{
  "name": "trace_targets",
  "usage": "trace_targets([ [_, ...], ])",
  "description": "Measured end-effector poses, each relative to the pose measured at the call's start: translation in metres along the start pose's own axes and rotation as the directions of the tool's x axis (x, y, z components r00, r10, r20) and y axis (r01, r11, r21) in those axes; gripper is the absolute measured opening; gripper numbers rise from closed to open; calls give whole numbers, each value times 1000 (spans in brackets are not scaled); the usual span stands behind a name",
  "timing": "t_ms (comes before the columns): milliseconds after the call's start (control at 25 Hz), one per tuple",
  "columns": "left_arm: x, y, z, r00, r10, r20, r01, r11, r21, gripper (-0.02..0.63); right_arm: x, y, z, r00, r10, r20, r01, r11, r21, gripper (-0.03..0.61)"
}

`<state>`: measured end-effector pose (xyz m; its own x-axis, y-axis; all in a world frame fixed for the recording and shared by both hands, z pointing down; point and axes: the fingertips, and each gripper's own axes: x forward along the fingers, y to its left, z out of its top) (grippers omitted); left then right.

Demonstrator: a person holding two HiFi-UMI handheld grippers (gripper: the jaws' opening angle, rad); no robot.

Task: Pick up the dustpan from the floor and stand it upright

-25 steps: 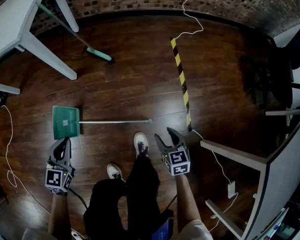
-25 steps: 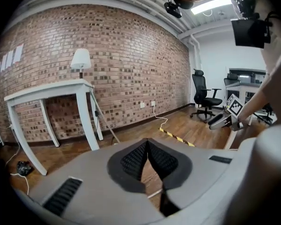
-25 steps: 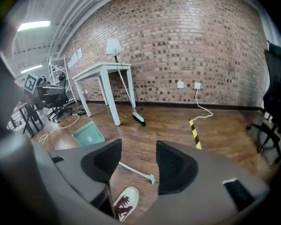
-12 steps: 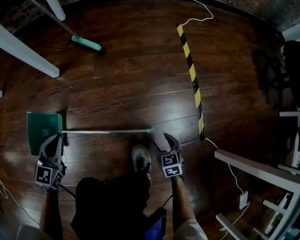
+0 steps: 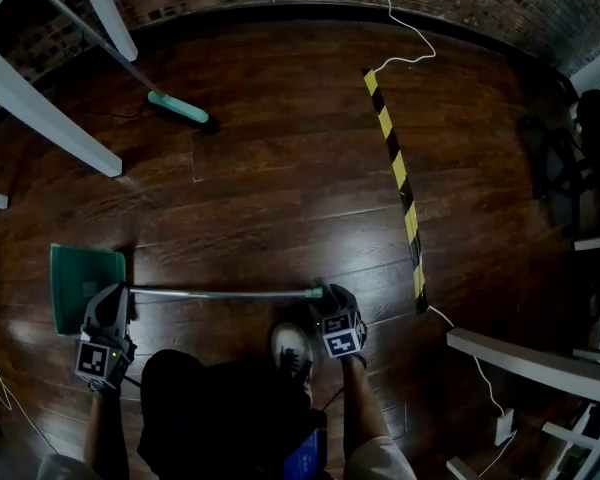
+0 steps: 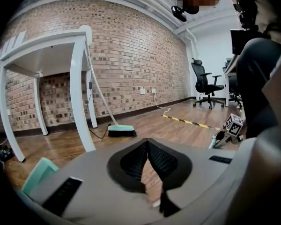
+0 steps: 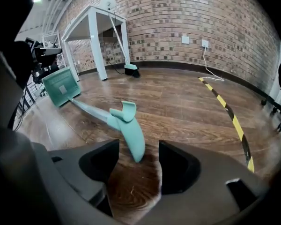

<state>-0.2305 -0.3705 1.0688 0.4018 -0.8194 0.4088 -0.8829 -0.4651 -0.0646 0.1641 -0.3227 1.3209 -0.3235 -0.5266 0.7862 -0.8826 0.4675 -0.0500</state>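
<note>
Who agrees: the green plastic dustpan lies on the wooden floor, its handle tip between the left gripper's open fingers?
Not the left: the handle tip of the green plastic dustpan lies between the open fingers of the right gripper, as the right gripper view shows.

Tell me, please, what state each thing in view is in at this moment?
Dustpan: lying on the floor, not upright.
Broom: leaning against the table, head on the floor.
Left gripper: shut, empty.
Right gripper: open, jaws either side of the handle tip, not gripping.
</note>
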Motion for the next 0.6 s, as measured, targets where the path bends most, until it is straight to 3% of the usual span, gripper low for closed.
trace_targets([
  [80,2,1,-6,1000,5,-11,-5,1000,-1,-8,7,0,3,1000,-10,-2,10,1000,-6,269],
  [240,4,10,-13,999,28,-23,-28,1000,-1,-8,13,-5,13,996,-65,55,66,998,-11,89],
  [600,3,16,5,999,30,-34,-30,999,13,-8,-20,-19,33,989,-131,66,128,991,45,77],
])
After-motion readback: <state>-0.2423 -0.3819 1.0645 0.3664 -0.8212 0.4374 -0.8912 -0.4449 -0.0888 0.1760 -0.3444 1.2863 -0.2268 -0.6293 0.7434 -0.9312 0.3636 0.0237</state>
